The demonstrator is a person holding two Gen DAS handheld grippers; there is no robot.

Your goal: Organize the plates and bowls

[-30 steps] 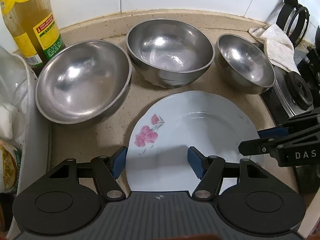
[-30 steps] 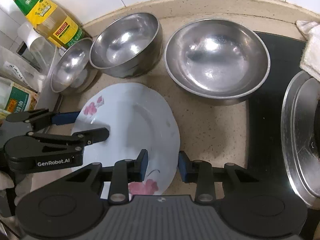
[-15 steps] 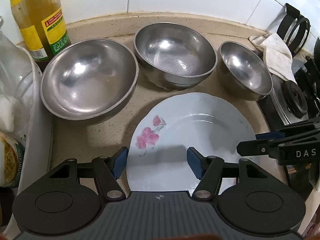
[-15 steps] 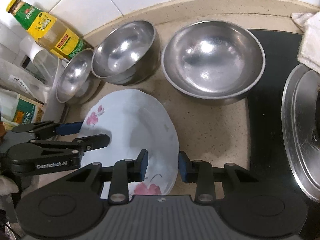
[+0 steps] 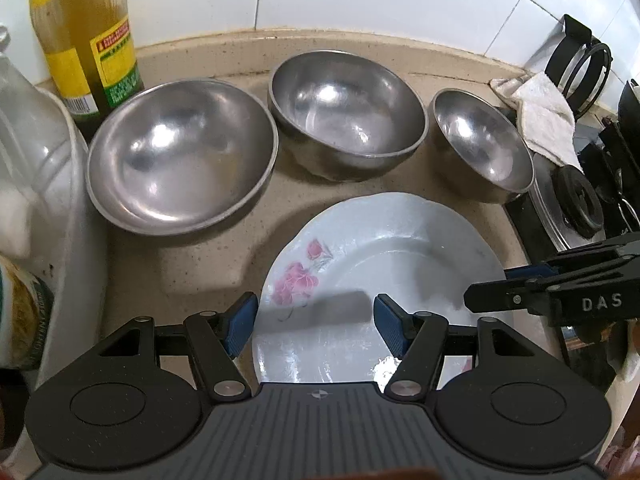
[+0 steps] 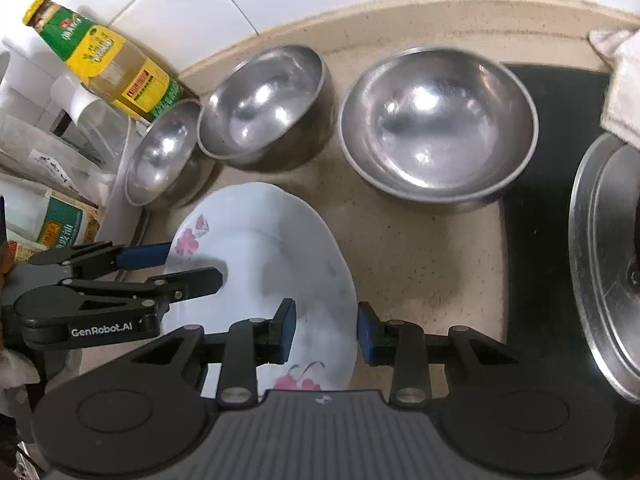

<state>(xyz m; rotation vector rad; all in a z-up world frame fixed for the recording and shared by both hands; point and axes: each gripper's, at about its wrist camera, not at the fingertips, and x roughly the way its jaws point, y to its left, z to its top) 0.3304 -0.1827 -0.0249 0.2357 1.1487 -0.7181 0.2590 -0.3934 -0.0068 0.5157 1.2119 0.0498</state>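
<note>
the plate is lying flat on the table near its front edge. three steel bowls are sitting in a row behind it toward the back edge: big bowl, middle bowl, small bowl. the left gripper and right gripper are hovering over the plate, fingers spread, gripping nothing.

Speckled beige stone countertop, raised lip against white tile. On it: three steel bowls in a row, wide shallow bowl, deep bowl, small bowl; floral white plate in front; oil bottle back left.
</note>
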